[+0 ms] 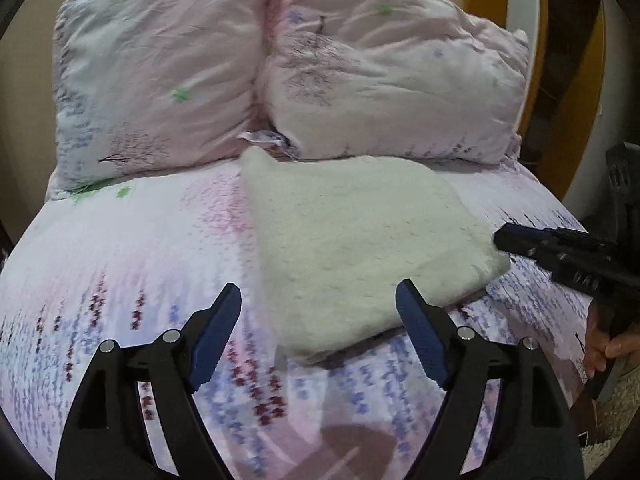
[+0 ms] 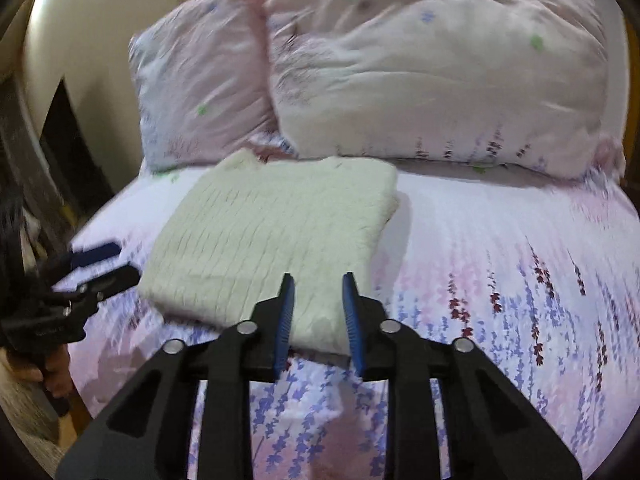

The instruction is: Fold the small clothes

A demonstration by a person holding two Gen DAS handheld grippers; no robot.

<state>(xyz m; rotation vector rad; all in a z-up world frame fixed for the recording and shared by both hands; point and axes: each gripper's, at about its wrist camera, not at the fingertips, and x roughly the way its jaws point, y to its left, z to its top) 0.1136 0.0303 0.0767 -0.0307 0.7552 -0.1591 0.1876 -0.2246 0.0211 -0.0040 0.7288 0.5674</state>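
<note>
Cream knit garment [image 1: 360, 240] [image 2: 272, 236], ribbed texture, folded into a thick flat rectangle, lying on the floral bed sheet [image 1: 120, 272] just below the two pillows [image 1: 160, 80], loose of any grip.

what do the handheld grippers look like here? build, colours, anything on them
Both match: the left gripper and right gripper have black plastic linkage arms with cut-out windows, round silver pivot pins, and two flat fingers faced with ribbed blue pads. No cables or markings visible. No sleeve shows on the hands holding them.
</note>
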